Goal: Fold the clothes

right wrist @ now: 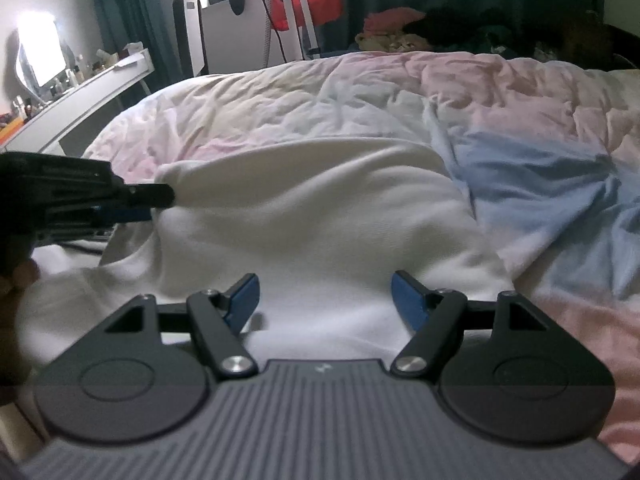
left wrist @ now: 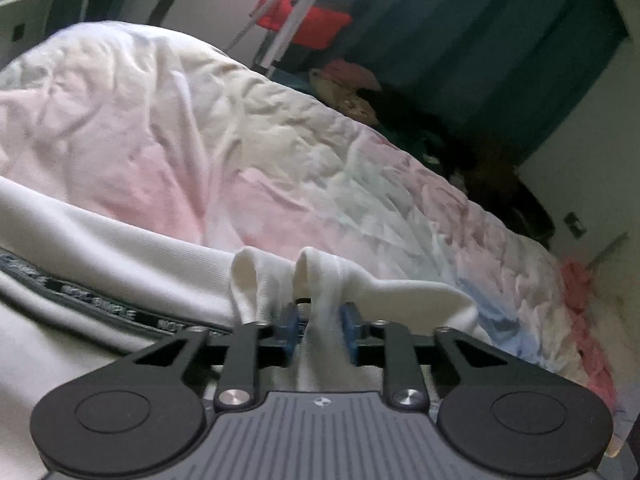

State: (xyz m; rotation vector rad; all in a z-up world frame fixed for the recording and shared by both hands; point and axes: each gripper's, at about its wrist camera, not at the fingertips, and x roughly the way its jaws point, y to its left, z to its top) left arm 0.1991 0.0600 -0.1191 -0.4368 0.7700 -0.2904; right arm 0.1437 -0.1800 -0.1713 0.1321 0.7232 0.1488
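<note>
We find the white garment (right wrist: pixel 320 216) lying bunched on the bed (right wrist: pixel 520 92), no finished fold showing. The left gripper (left wrist: pixel 320 320) pinches its gathered edge; the right gripper (right wrist: pixel 324 300) hovers above it, fingers spread.

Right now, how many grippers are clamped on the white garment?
1. The left gripper pinches a bunched fold of the white garment. The right gripper hovers open above it, gripping nothing.
</note>
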